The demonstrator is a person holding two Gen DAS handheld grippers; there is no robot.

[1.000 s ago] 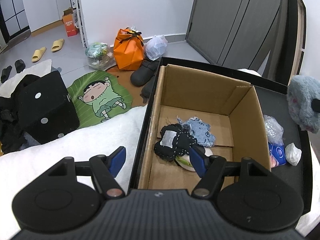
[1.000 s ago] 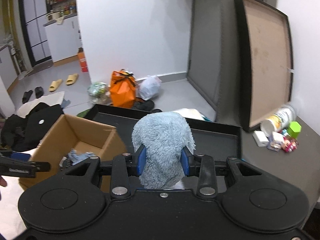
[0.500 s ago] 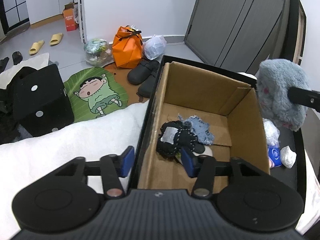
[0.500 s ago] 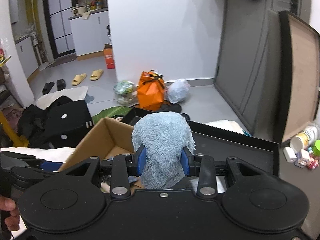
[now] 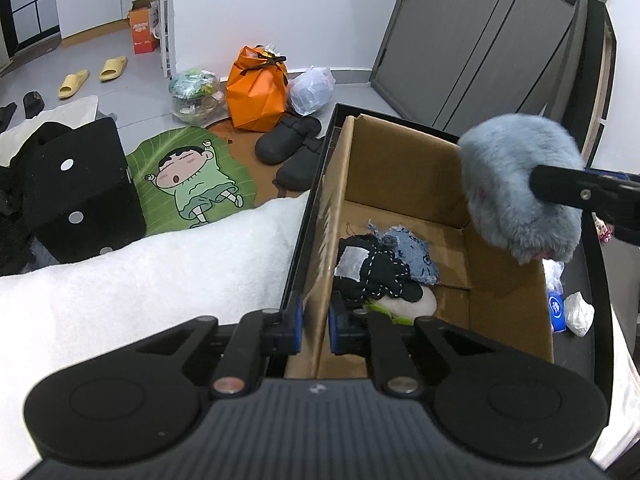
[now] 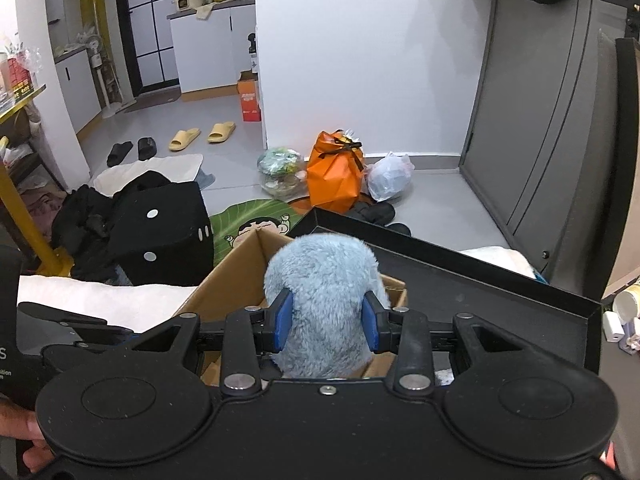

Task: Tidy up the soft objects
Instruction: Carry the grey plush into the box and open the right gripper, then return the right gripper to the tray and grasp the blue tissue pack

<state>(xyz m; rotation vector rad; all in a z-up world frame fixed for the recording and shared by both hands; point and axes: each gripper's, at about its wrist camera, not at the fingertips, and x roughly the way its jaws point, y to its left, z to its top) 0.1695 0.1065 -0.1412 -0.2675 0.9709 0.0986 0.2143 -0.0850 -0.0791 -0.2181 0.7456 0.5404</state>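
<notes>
An open cardboard box (image 5: pixel 404 168) sits in a black tray (image 5: pixel 592 340). Inside lie a black stitched soft toy (image 5: pixel 376 272), a blue denim piece (image 5: pixel 412 252) and a pale green-and-white item (image 5: pixel 404 306). My left gripper (image 5: pixel 315 326) is shut on the box's left wall. My right gripper (image 6: pixel 326 322) is shut on a fluffy grey-blue plush (image 6: pixel 320 280), held above the box's right wall in the left wrist view (image 5: pixel 520 188).
A white fluffy blanket (image 5: pixel 140 272) lies left of the tray. A blue tissue pack (image 5: pixel 557 308) and crumpled tissue (image 5: pixel 578 314) lie in the tray right of the box. On the floor are a black dice cube (image 5: pixel 80 192), an orange bag (image 5: pixel 258 88) and dark slippers (image 5: pixel 288 144).
My left gripper closed from open onto the box's left wall. My right gripper carried the plush leftwards, from beside the tray to over the box's right side.
</notes>
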